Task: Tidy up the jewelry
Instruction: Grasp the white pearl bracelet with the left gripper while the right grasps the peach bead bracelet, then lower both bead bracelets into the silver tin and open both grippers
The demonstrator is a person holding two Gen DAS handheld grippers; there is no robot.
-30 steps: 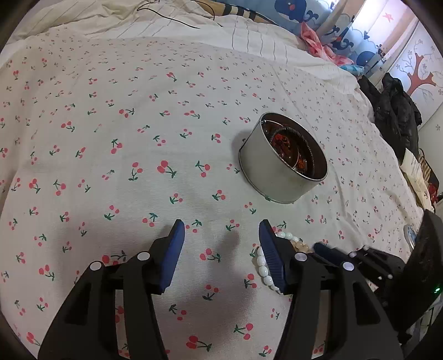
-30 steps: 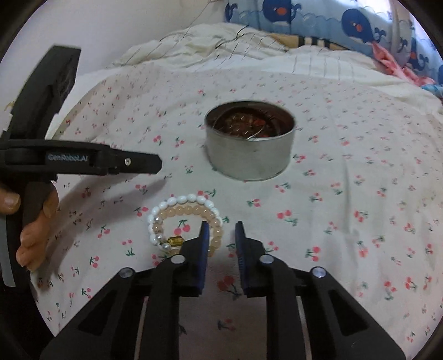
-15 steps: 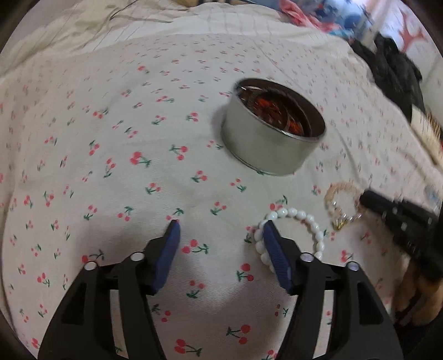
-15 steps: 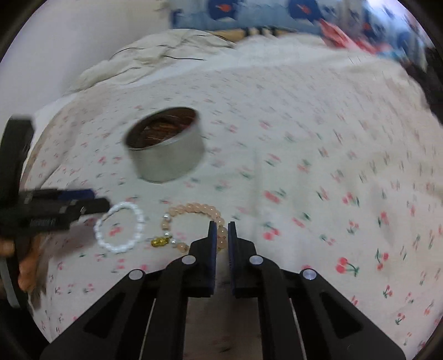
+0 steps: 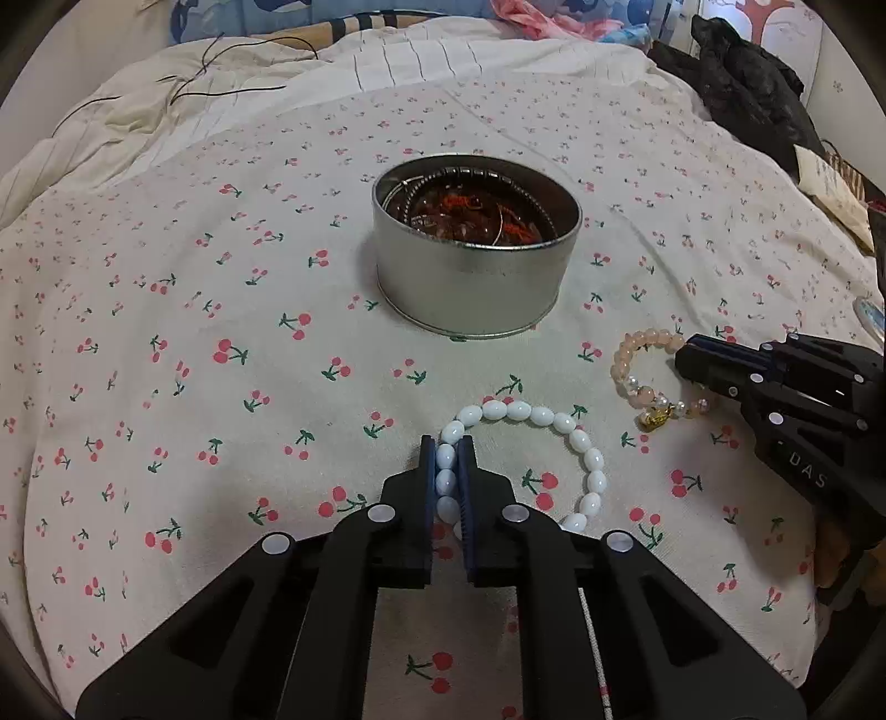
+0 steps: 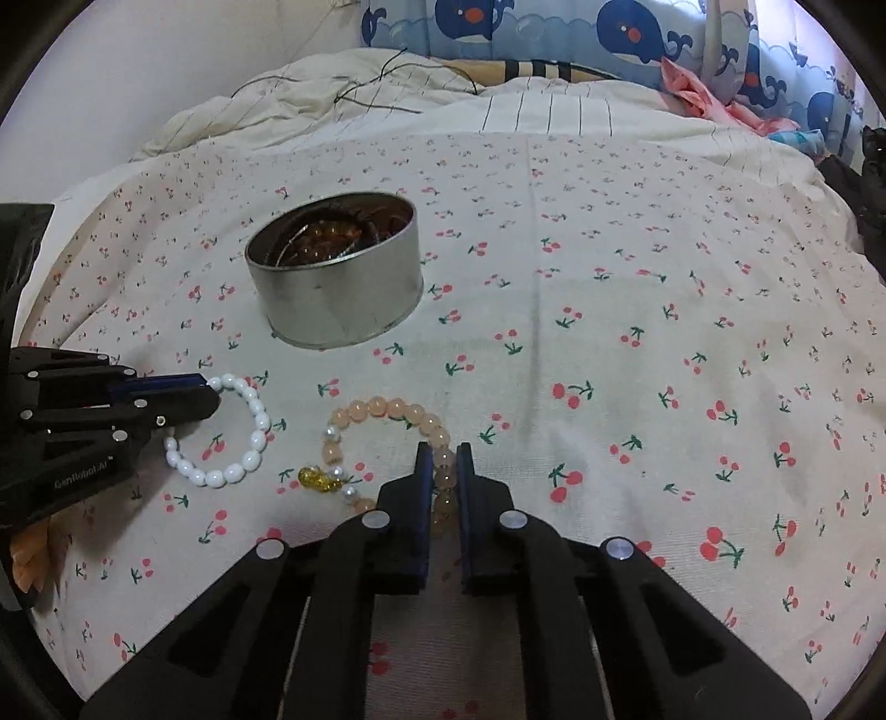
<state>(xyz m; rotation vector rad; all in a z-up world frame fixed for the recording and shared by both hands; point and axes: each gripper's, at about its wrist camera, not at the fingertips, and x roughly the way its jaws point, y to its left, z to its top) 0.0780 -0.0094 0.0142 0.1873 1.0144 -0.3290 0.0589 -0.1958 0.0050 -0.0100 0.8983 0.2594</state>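
Note:
A white bead bracelet (image 5: 520, 411) lies on the cherry-print sheet in front of a round metal tin (image 5: 470, 288) that holds dark and red jewelry. My left gripper (image 5: 447, 448) is closing its jaws, and the pads press on the bracelet's left beads. A peach bead bracelet (image 6: 387, 409) with a gold charm (image 6: 318, 479) lies to the right of the white one, apart from it. My right gripper (image 6: 444, 454) is closing too, with its pads pinching the peach beads. In each wrist view the other gripper shows at the side: the right gripper (image 5: 686, 354), the left gripper (image 6: 205, 387).
A rumpled striped quilt with a black cable (image 5: 221, 72) lies behind the tin. Black clothing (image 5: 742, 83) and papers (image 5: 830, 183) sit at the far right of the bed. A person's fingers (image 6: 27, 554) show at the left edge, and whale-print fabric (image 6: 498, 16) runs along the back.
My left gripper has moved onto the white bracelet and shut on its beads. The right gripper has pulled the peach bracelet out from inside the white one, so they now lie apart.

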